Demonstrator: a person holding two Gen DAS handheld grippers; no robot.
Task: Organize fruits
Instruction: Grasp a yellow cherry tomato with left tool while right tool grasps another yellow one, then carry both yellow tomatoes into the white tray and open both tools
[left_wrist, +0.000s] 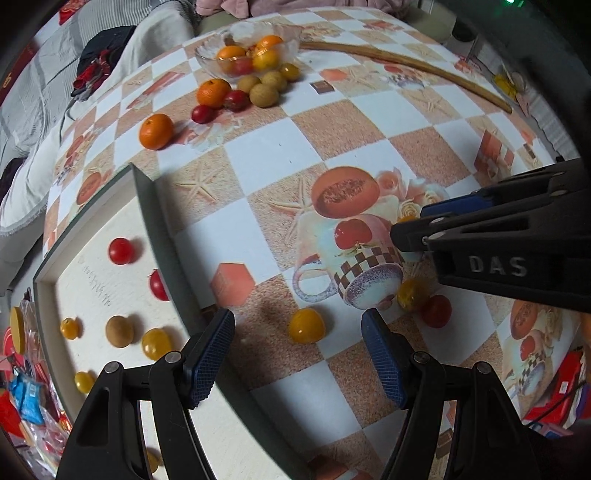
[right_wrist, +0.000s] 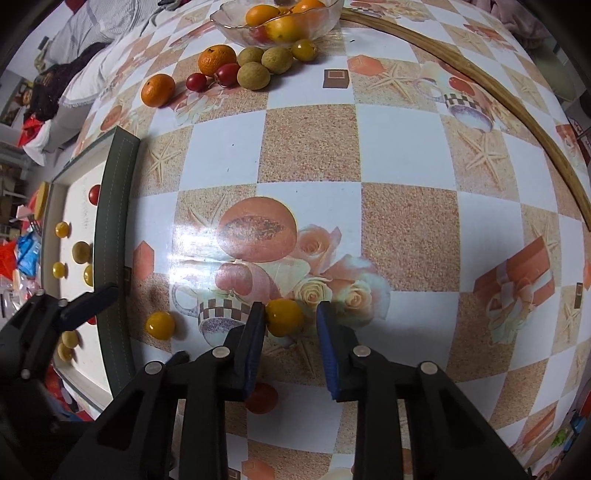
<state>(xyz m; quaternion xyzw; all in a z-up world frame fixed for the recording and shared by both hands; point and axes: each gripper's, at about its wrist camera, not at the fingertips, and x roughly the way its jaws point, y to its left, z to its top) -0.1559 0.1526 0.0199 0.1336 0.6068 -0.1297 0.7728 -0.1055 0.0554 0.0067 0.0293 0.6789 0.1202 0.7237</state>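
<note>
I am bringing my right tool (right_wrist: 291, 325) down over a small yellow tomato (right_wrist: 284, 316) on the bench (right_wrist: 402, 147); its jaws are standing partly apart, one on each side of the fruit, the left pad looking to be just at its skin and the right pad a little apart from it. My left tool (left_wrist: 298, 350) is hovering with its jaws wide and nothing in them, and a second yellow tomato (left_wrist: 306, 325) is lying on the bench just beyond the gap between its pads. A red tomato (left_wrist: 436, 311) is sitting close beside the right tool. To my left the tray (left_wrist: 142, 206) is already holding a few red and yellow tomatoes and one brown fruit, while the glass bowl (left_wrist: 207, 57) at the far side is holding oranges, with more oranges and brown fruits lying beside it. I am judging these tomatoes to be light, smooth and thin-skinned, so they may roll or squirt out sideways and will split if squeezed hard. I am planning to take each one across its widest part, closing gently.
</note>
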